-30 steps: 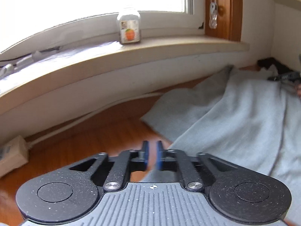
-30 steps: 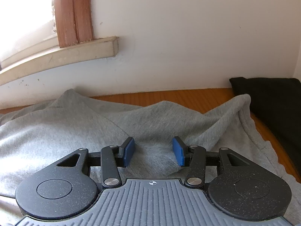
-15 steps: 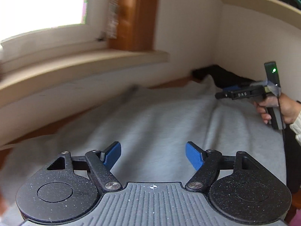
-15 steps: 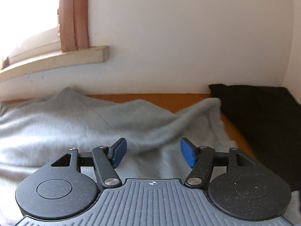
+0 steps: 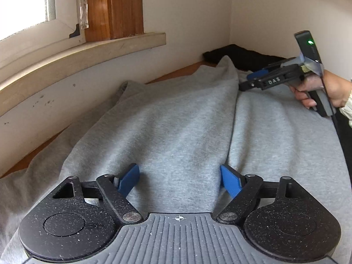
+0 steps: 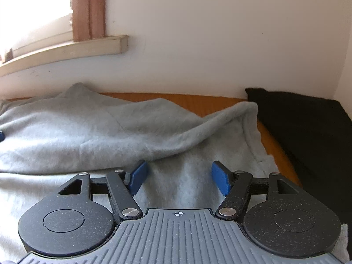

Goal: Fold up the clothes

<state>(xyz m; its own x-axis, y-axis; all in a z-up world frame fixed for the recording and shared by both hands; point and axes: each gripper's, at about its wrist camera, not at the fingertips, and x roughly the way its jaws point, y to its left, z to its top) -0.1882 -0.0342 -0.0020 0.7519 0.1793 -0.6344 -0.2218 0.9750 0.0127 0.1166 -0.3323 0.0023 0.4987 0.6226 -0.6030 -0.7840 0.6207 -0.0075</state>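
Left wrist view had the left gripper (image 5: 180,179) nearest, jaws spread wide after just opening, nothing pinched, poised above the grey garment (image 5: 176,118) spread across the orange-brown tabletop (image 5: 173,74). A long fold ran away from the blue pads. Farther right, a hand (image 5: 325,90) held the right gripper (image 5: 249,81) over the cloth, near a black garment (image 5: 237,55) in the corner. Right wrist view showed that right gripper (image 6: 178,177) with jaws also just parted fairly wide, empty, above a raised grey fold (image 6: 176,136). Beyond stood the white wall (image 6: 220,44) and windowsill (image 6: 66,51).
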